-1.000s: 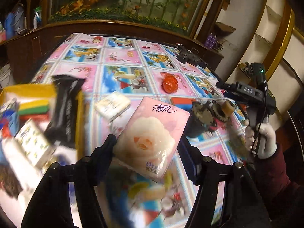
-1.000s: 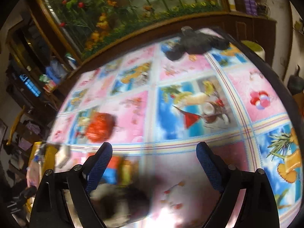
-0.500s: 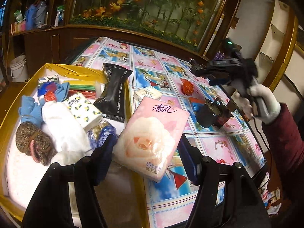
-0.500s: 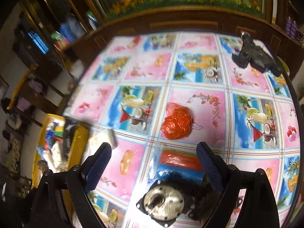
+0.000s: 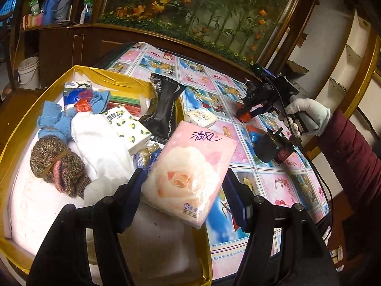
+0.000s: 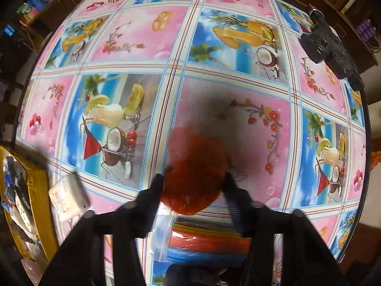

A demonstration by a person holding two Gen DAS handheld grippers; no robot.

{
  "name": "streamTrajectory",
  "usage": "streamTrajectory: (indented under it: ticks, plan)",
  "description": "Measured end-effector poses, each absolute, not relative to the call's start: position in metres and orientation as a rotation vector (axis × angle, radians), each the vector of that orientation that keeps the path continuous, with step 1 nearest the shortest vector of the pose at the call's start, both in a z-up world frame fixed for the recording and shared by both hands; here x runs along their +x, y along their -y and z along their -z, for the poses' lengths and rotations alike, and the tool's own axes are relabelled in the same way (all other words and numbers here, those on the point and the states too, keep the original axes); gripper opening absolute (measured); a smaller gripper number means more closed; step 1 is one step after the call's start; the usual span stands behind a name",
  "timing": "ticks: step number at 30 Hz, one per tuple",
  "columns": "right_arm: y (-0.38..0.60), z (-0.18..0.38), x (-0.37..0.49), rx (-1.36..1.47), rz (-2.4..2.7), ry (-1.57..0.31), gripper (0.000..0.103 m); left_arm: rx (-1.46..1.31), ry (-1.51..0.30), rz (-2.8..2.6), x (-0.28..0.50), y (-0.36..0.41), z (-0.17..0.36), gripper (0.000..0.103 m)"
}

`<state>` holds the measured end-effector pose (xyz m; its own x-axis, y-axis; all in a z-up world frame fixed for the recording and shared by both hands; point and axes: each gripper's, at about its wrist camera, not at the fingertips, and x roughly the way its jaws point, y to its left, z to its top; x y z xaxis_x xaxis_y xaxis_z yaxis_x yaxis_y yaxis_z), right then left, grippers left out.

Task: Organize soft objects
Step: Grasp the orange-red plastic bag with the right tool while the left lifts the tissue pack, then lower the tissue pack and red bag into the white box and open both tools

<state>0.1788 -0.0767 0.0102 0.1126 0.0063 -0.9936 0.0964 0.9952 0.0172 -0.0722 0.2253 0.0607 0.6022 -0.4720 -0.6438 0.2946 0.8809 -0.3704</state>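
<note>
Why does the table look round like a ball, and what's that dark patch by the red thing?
Right wrist view: the fisheye lens bulges the tablecloth; the dark patch looks like a shadow above the red ball, which is blurry between the closing right gripper. Left wrist view: sharper, with shiny glare on the pink tissue pack in the left gripper.

Both my feeds bulge hard, the fisheye bending straight lines and blacking out the corners. The room is dim and warm-toned. On my left feed, glare shines off the plastic-wrapped pink tissue pack printed with a rose (image 5: 190, 178), and the view is mostly sharp. On my right feed, a soft dark shadow surrounds the fuzzy red-orange ball (image 6: 194, 174), which looks blurred, as does the small white packet (image 6: 67, 196).
</note>
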Motion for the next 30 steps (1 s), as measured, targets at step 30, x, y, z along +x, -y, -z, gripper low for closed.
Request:
streamTrajectory:
  ticks: [30]
  plan:
    - [-0.033, -0.135, -0.043, 0.159, -0.477, -1.152, 0.042, -0.254, -0.808, 0.121, -0.115, -0.322, -0.059, 0.065]
